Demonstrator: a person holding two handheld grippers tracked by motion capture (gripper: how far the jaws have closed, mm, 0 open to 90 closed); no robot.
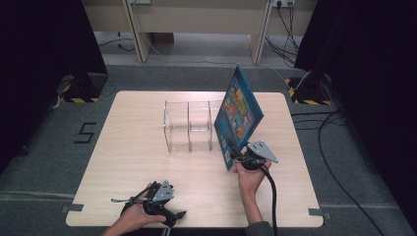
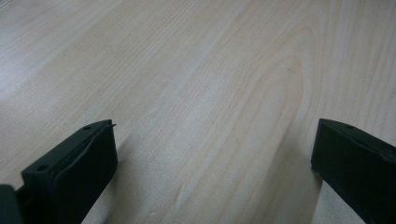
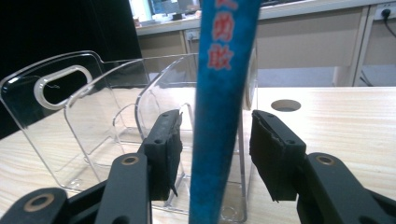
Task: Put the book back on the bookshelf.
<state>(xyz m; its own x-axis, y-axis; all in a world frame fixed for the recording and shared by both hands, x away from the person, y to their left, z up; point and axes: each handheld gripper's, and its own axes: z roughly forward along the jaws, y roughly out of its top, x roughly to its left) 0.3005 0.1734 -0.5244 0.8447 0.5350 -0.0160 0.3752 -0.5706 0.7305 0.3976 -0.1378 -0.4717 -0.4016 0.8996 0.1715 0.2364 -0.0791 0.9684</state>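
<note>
High view places the right gripper (image 1: 239, 156) at the near right of the table (image 1: 123, 162), just beside the near lower corner of a blue book (image 1: 239, 114) that stands upright on edge, tilted, at the right end of a clear acrylic rack (image 1: 189, 129). Right gripper view shows the book's spine (image 3: 222, 116) rising between the two black jaws; a gap is visible on both sides, so the jaws stand spread around the book and are not pinching it. Whether the book rests inside the rack's rightmost compartment or leans against its outer wall cannot be told. The book's long axis runs up and away from the gripper, directly ahead of it, with the rack's dividers to its left. The left gripper (image 1: 164, 209) rests at the near left edge, jaws wide apart over bare wood, well apart from the book. Judgement: the right hand is nearer and will govern the next move; the book could tip if unsupported.
</note>
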